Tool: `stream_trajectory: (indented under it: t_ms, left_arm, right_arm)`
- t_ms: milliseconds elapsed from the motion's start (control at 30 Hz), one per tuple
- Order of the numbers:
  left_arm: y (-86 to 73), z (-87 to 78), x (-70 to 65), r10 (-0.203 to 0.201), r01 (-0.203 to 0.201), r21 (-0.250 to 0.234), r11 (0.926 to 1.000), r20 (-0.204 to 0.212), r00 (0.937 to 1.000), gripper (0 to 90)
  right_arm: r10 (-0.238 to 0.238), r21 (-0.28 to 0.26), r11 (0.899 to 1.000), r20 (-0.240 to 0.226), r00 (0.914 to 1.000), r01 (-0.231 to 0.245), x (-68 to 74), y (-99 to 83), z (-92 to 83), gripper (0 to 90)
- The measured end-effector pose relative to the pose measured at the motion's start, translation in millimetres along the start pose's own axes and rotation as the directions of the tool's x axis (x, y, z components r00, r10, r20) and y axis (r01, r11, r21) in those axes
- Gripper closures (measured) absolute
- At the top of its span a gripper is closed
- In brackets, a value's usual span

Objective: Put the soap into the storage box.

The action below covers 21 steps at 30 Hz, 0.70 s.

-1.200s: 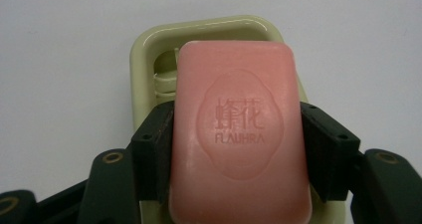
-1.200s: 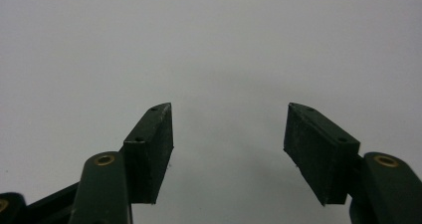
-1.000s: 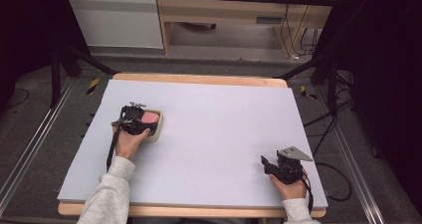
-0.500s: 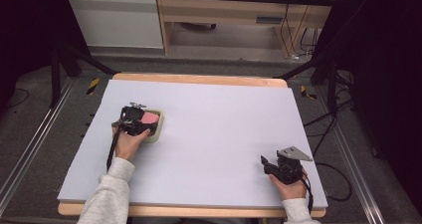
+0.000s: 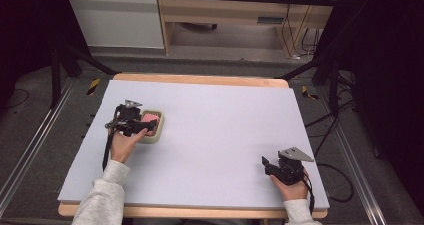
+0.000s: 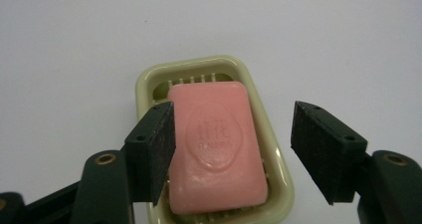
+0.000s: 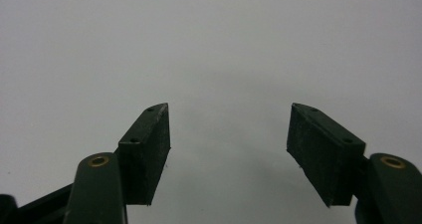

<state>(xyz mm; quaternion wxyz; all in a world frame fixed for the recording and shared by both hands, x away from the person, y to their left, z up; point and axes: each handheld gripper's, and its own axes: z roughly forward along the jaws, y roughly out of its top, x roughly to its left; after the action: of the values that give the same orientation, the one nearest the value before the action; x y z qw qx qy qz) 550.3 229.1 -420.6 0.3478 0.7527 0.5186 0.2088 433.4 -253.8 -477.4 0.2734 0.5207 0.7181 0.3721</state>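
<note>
A pink bar of soap (image 6: pixel 216 144) lies in a pale green soap dish (image 6: pixel 149 79) on the left side of the white table top. My left gripper (image 6: pixel 231 122) hovers just above it. Its jaws have just been opening and now stand apart on either side of the bar, with the pads off it. From above, the left gripper (image 5: pixel 142 127) covers the near end of the soap (image 5: pixel 150 118) and the dish (image 5: pixel 154 137). My right gripper (image 5: pixel 266 162) rests near the front right corner. Its jaws have just been opening, and the right gripper (image 7: pixel 229 119) has nothing between them.
The white sheet (image 5: pixel 220 120) covers a wooden table top whose edge (image 5: pixel 200 79) shows at the back. Dark stand legs (image 5: pixel 75 60) and cables (image 5: pixel 325 130) lie on the floor around the table.
The left gripper has shifted slightly back from the dish, while the soap stays in the dish. The right hand has kept still.
</note>
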Motion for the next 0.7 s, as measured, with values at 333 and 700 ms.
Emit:
stream_trajectory:
  t_ms: [333, 700]
  left_arm:
    - [-19.7, -19.8, -5.0, 0.036, -0.033, -0.052, 0.9981, 0.064, 0.9973, 31.3]
    - [-47.8, -35.5, 0.1, 0.057, -0.054, -0.068, 0.9963, 0.057, 0.9967, 24.8]
  right_arm:
    - [0.01, 0.002, 1.0, 0.007, 0.9999, -0.01, -1.8, -0.3, 0.2, 27.0]
    - [0.023, 0.025, 0.999, 0.029, 0.9993, -0.024, -4.5, -2.8, 0.5, 21.5]
